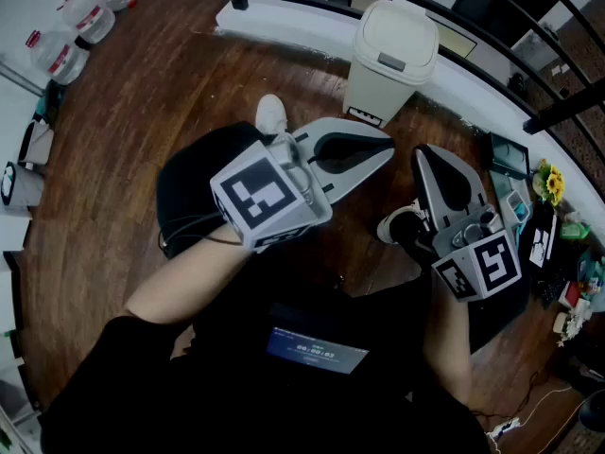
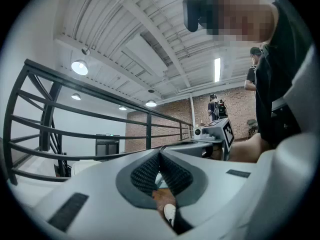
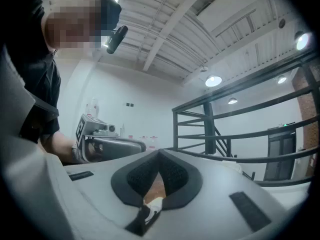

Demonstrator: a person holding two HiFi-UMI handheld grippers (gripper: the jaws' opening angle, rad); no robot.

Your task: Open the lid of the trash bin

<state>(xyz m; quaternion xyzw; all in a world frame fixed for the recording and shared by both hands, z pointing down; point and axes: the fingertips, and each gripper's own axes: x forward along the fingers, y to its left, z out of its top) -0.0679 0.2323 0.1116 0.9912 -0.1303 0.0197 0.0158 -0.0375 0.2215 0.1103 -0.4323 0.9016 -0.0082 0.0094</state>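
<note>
The cream trash bin (image 1: pixel 392 60) stands on the wood floor against the white ledge, its lid (image 1: pixel 397 38) down. It shows only in the head view. My left gripper (image 1: pixel 386 149) is held at waist height, shut and empty, its tips pointing toward the bin's base and well short of it. My right gripper (image 1: pixel 423 151) sits just to its right, also shut with nothing between its jaws. In the left gripper view the left gripper (image 2: pixel 160 151) has its pads pressed together, tilted up at railing and ceiling. The right gripper (image 3: pixel 159 151) looks the same in its own view.
A black railing (image 1: pixel 454 12) runs above the white ledge behind the bin. Water bottles (image 1: pixel 80 22) lie at the far left. Small clutter and yellow flowers (image 1: pixel 548 183) line the floor at the right. My white shoes (image 1: pixel 271 113) stand on the wood floor (image 1: pixel 132 121).
</note>
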